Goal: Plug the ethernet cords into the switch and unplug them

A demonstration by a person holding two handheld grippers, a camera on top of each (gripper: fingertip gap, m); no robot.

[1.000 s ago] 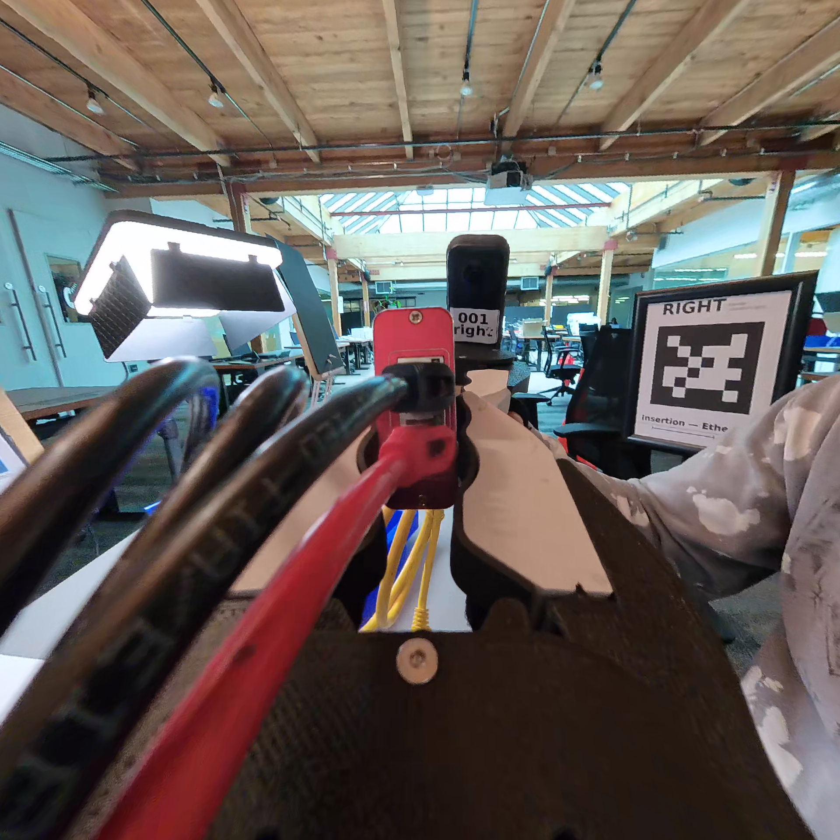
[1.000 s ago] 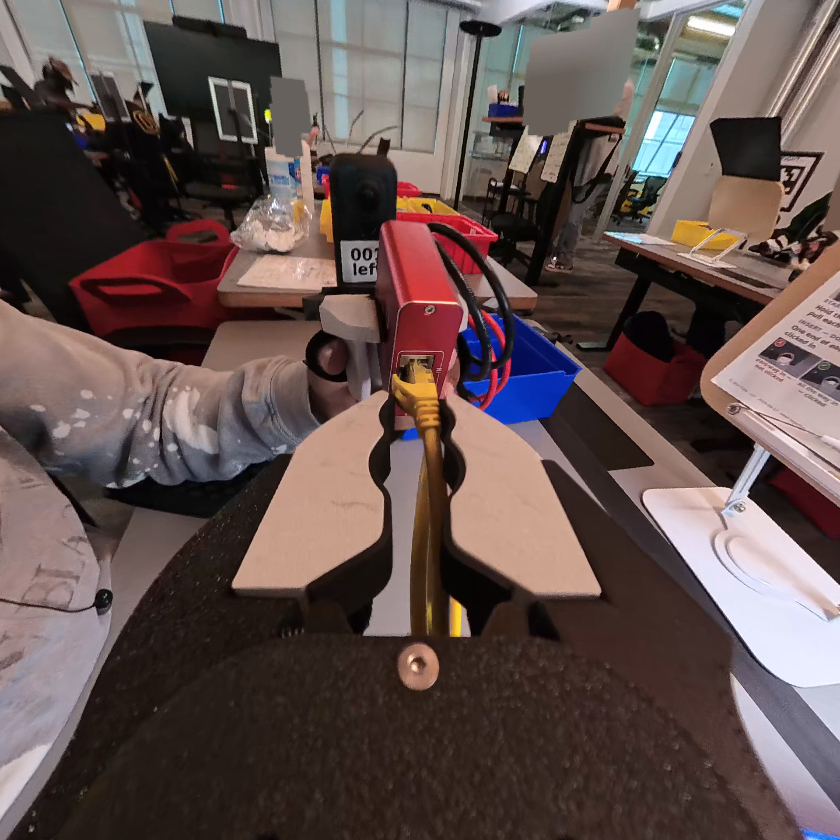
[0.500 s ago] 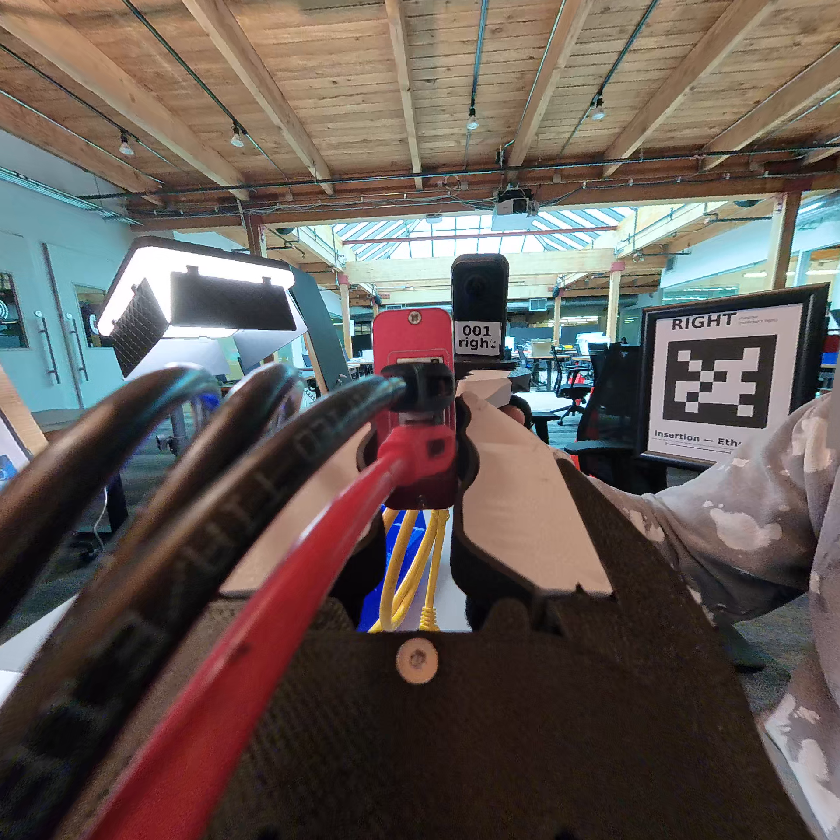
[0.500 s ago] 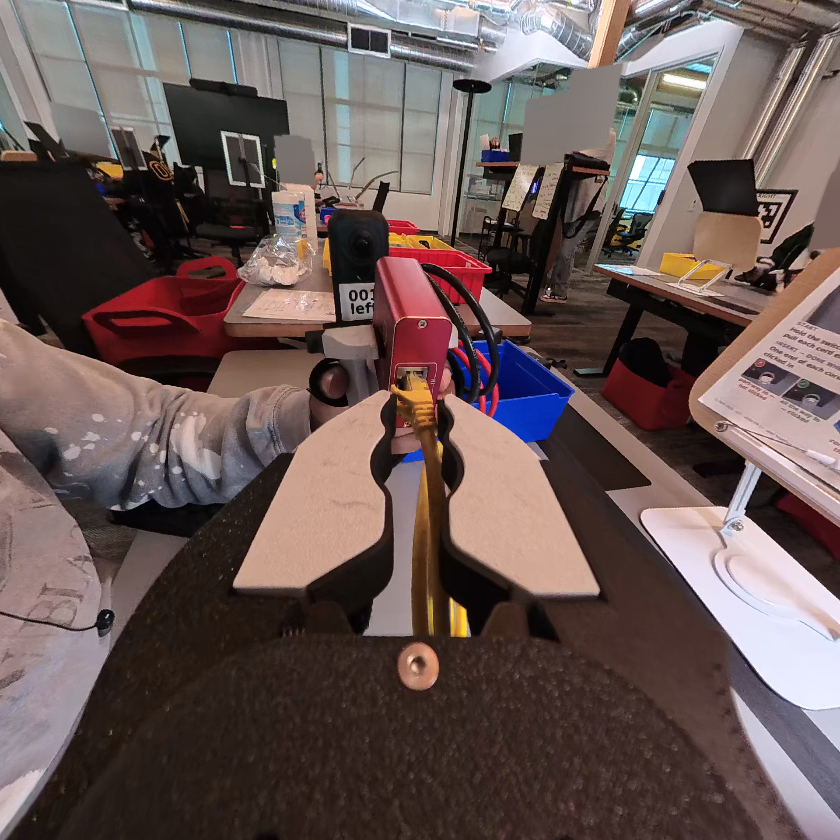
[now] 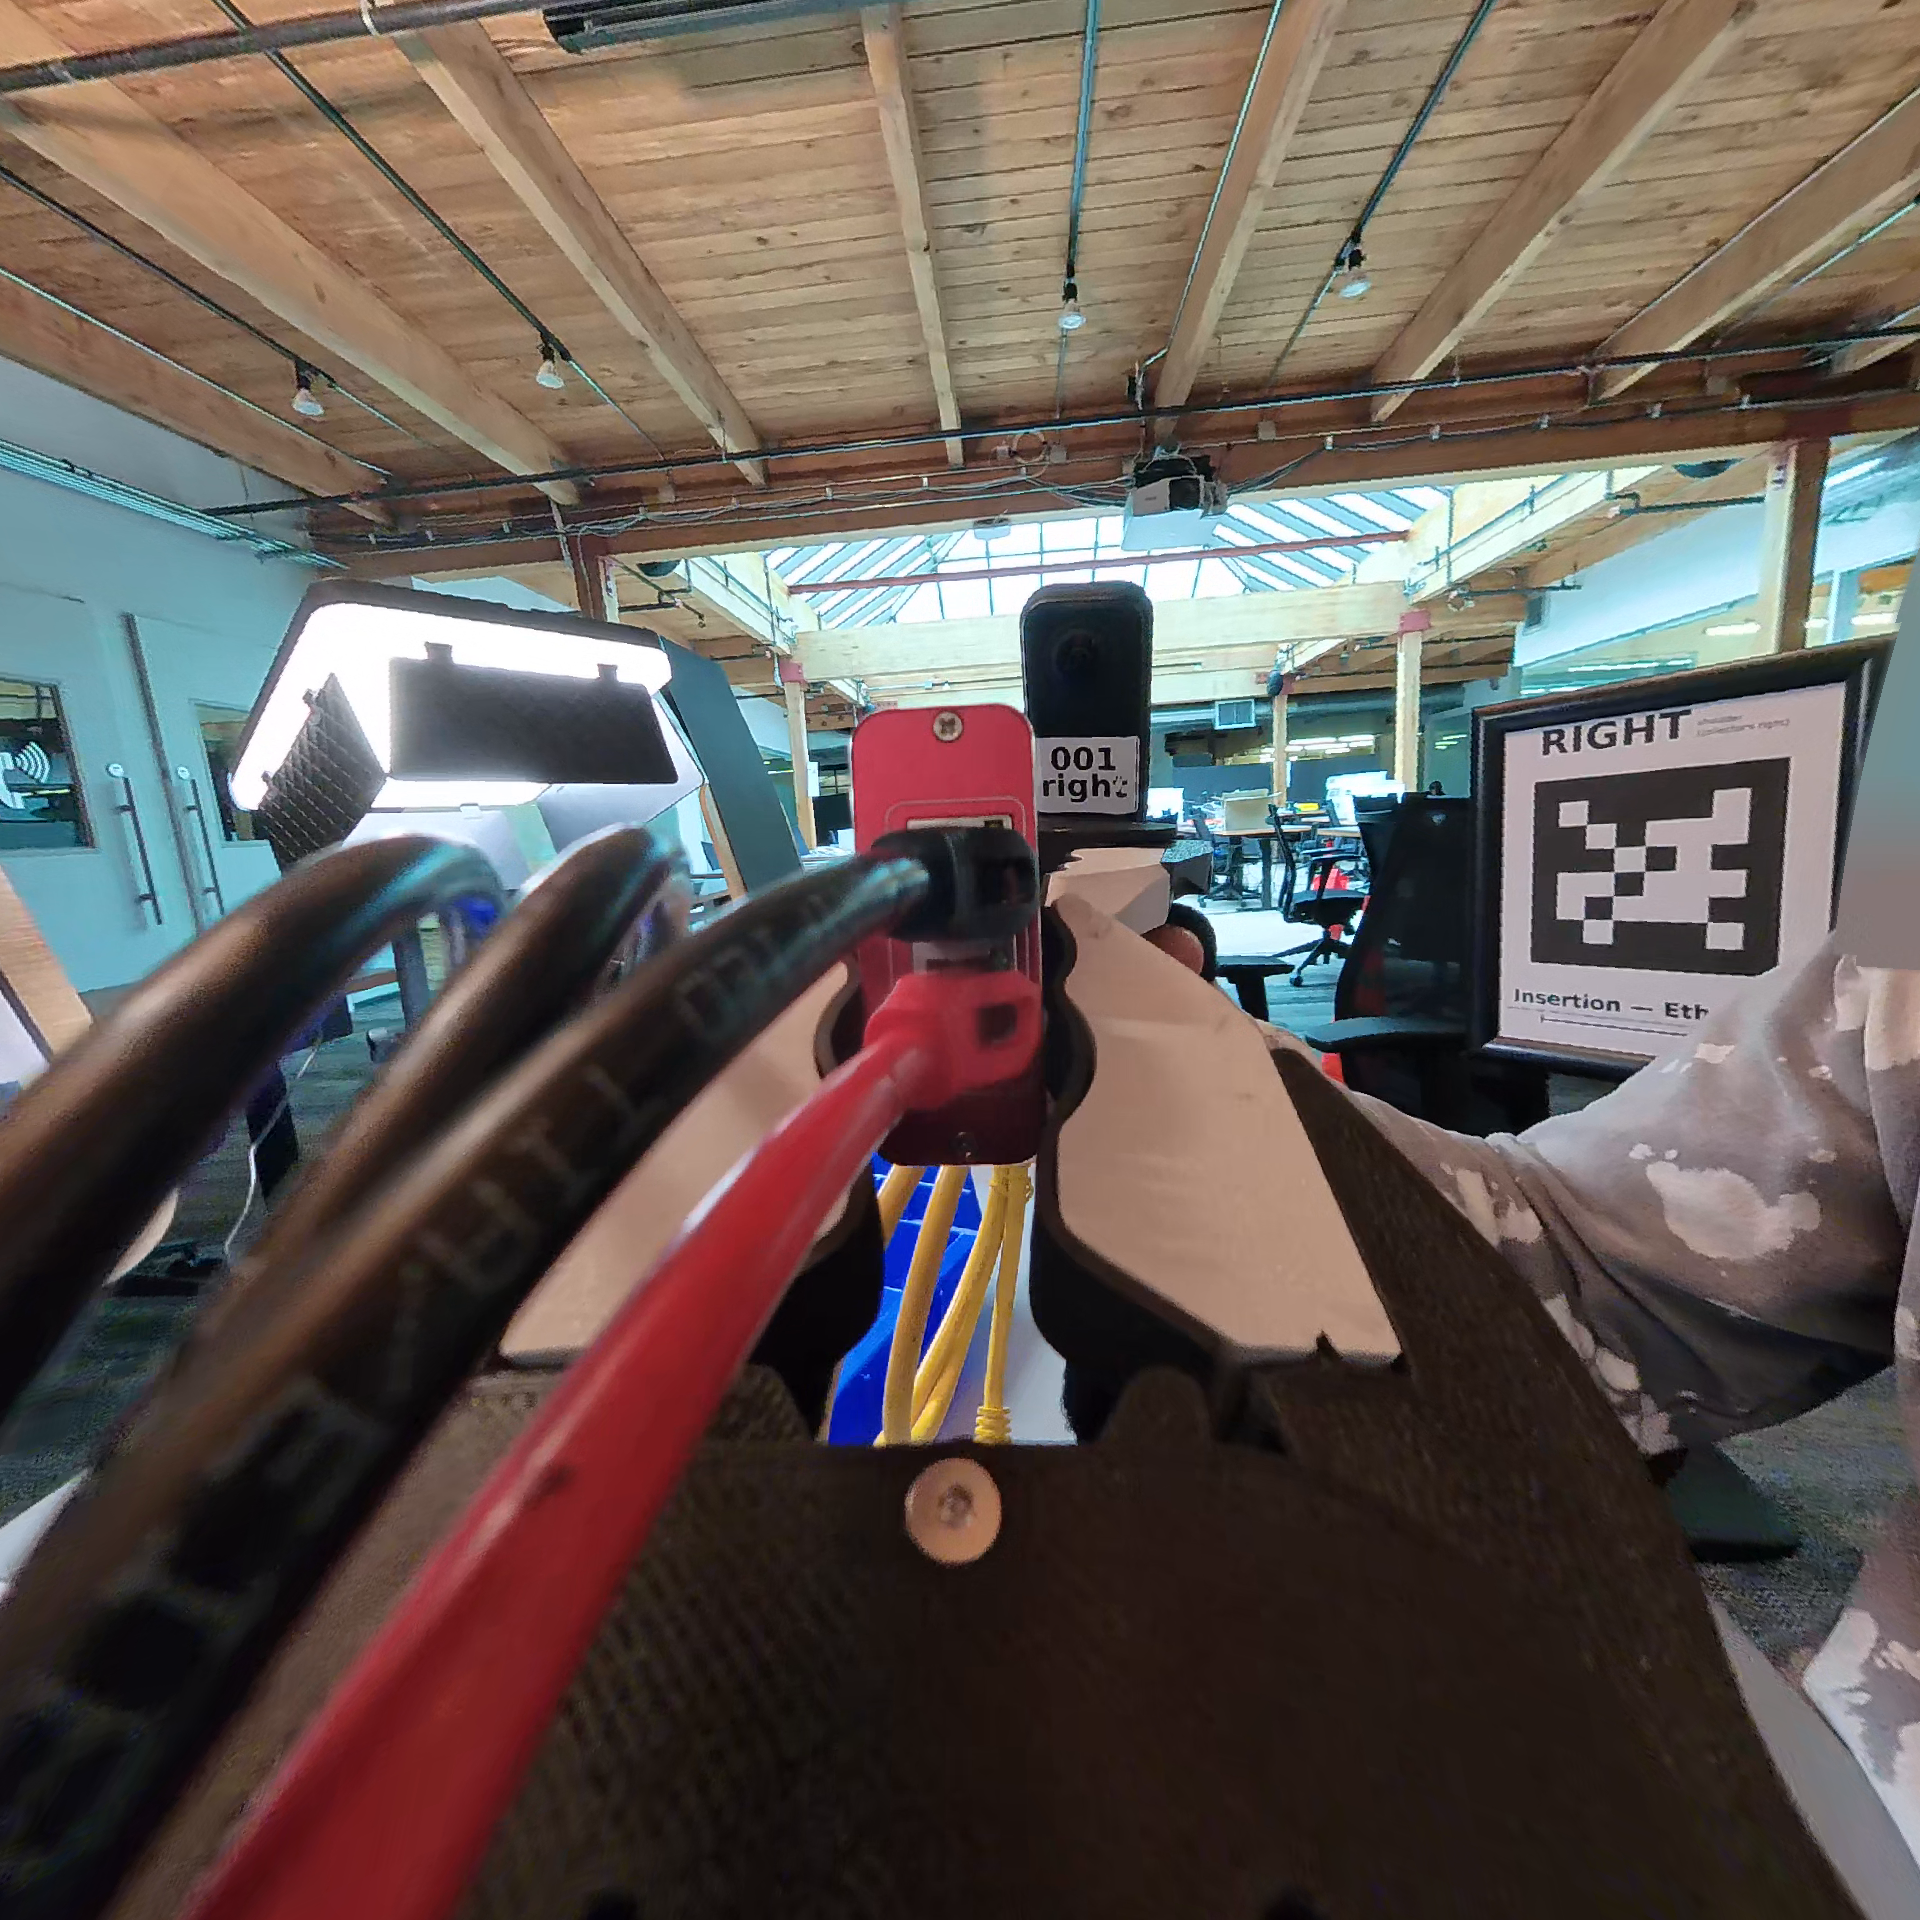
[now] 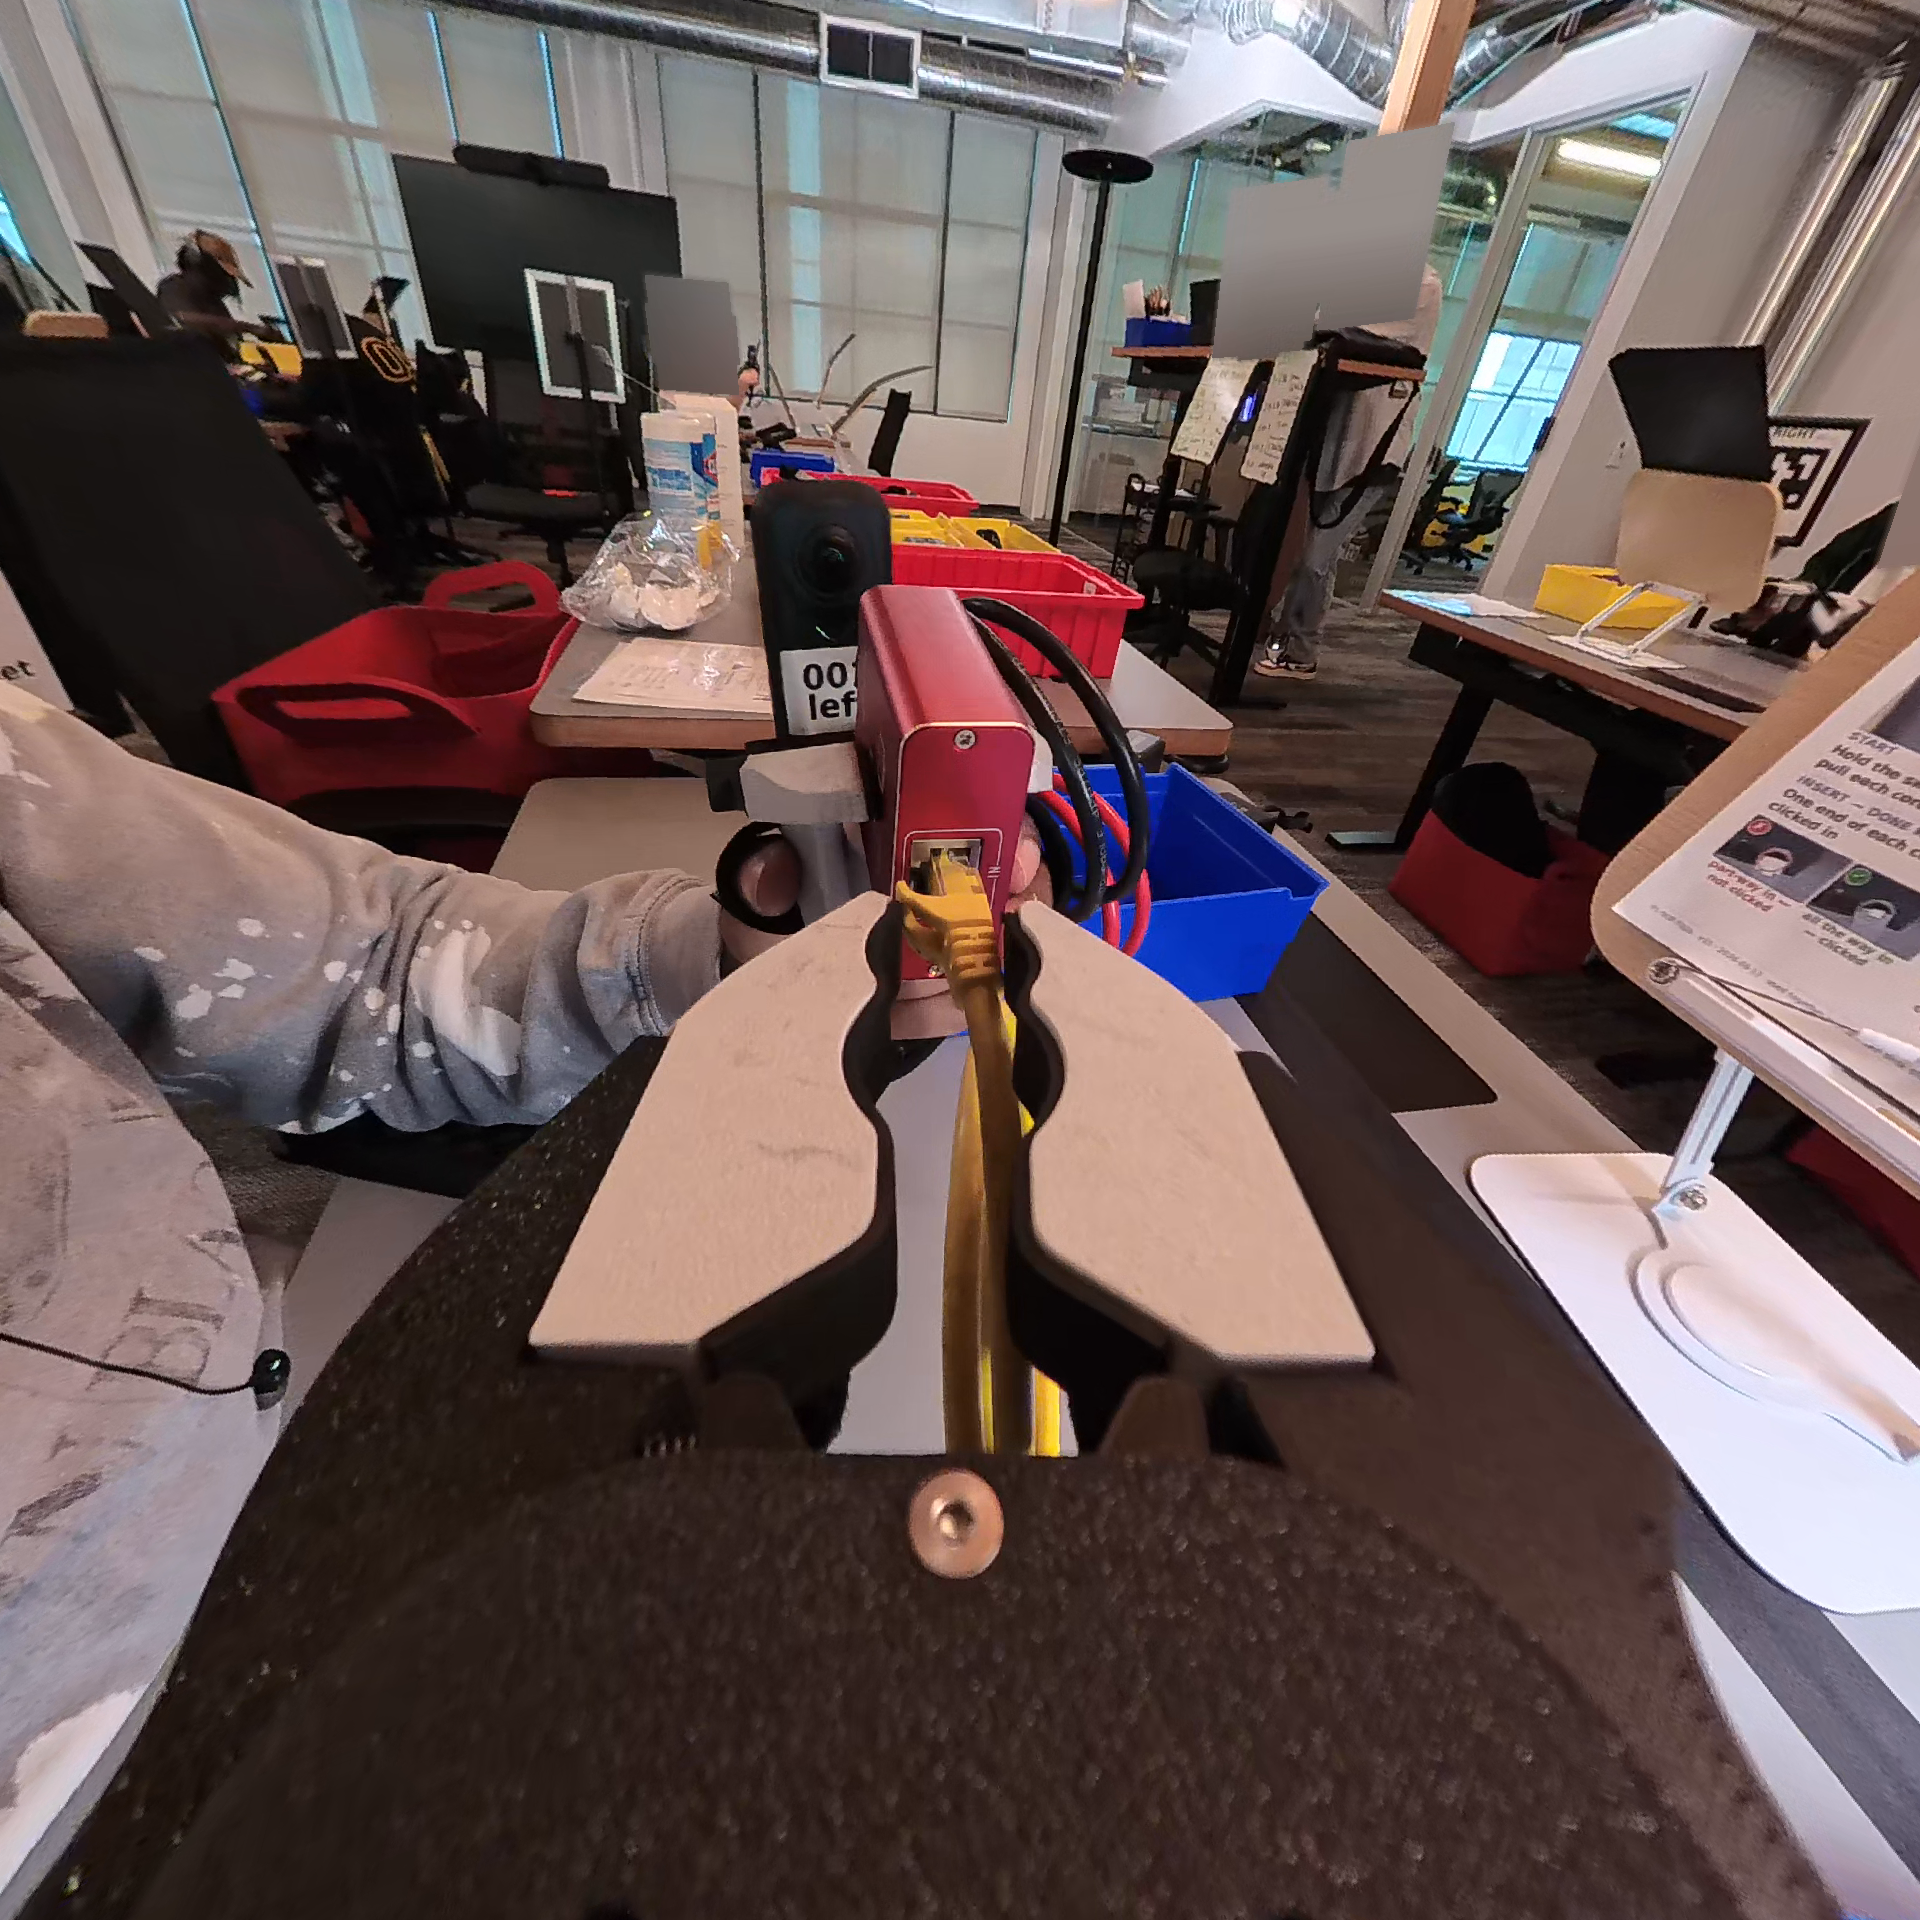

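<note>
We hold both grippers level: left gripper clamps the red switch, right gripper grips the yellow cord. Only the left view shows black cord and red cord plugged in.

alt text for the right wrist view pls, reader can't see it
The right gripper is closed on a yellow ethernet cord whose plug sits at the port on the near end of a red switch. The left gripper holds the switch from behind, black and red cords looping off its far end, above a blue bin.
</note>
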